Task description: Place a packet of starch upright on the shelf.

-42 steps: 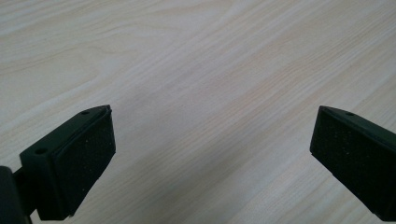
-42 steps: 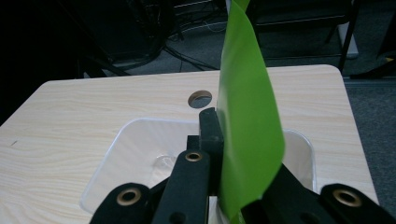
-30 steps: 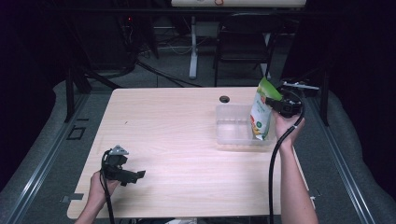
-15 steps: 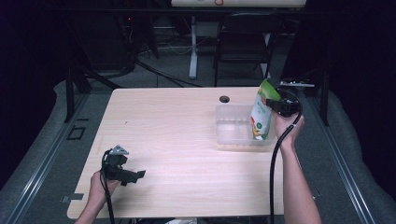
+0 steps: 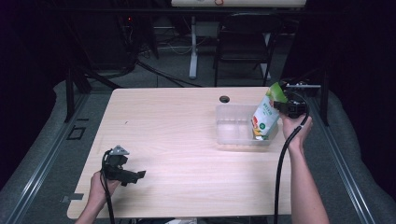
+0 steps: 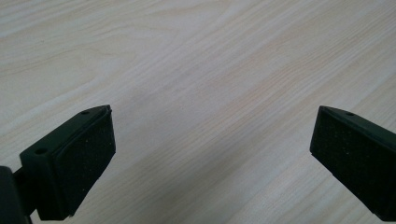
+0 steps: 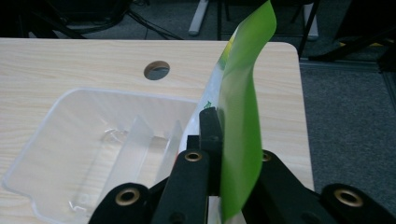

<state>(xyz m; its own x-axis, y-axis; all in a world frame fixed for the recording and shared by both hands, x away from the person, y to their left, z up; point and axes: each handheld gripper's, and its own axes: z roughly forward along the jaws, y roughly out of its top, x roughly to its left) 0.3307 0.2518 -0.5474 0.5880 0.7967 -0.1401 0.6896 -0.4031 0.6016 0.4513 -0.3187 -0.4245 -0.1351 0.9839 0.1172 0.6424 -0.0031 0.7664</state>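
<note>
A green and white pouch (image 5: 265, 115) stands tilted with its lower end inside the clear plastic bin (image 5: 233, 133) at the table's right side. My right gripper (image 5: 281, 106) is shut on the pouch's upper edge; in the right gripper view the green pouch (image 7: 240, 116) is pinched between the black jaws, above the clear bin (image 7: 79, 154). My left gripper (image 5: 135, 176) rests low over the table's near left corner, open, with bare wood between its pads (image 6: 81, 161).
A round cable hole (image 5: 224, 99) lies in the wooden table (image 5: 168, 135) just behind the bin. Chairs, a table leg and cables stand on the dark floor beyond the far edge. Dividers show inside the bin.
The right gripper has lowered the pouch slightly, so its bottom now sits deeper in the bin. The left gripper has stayed put.
</note>
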